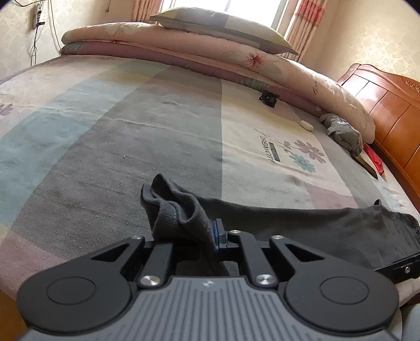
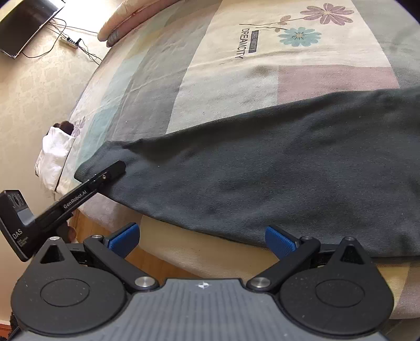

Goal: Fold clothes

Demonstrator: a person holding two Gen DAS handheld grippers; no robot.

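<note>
Bright window backlight; sharp pictures, fisheye-curved, vignetted edges.

Bed sheet: print "DREAMCITY" beside flower motif; small dark label next to it, unreadable. Left hand-held gripper, seen in right wrist view: arm marked "GenRobot.AI"; rear block marked "DAS", smaller lines below illegible.

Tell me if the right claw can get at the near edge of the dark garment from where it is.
Probably yes. The right claw is open just short of the dark garment edge overhanging the bed, with nothing between. The left claw grips the far end.
</note>
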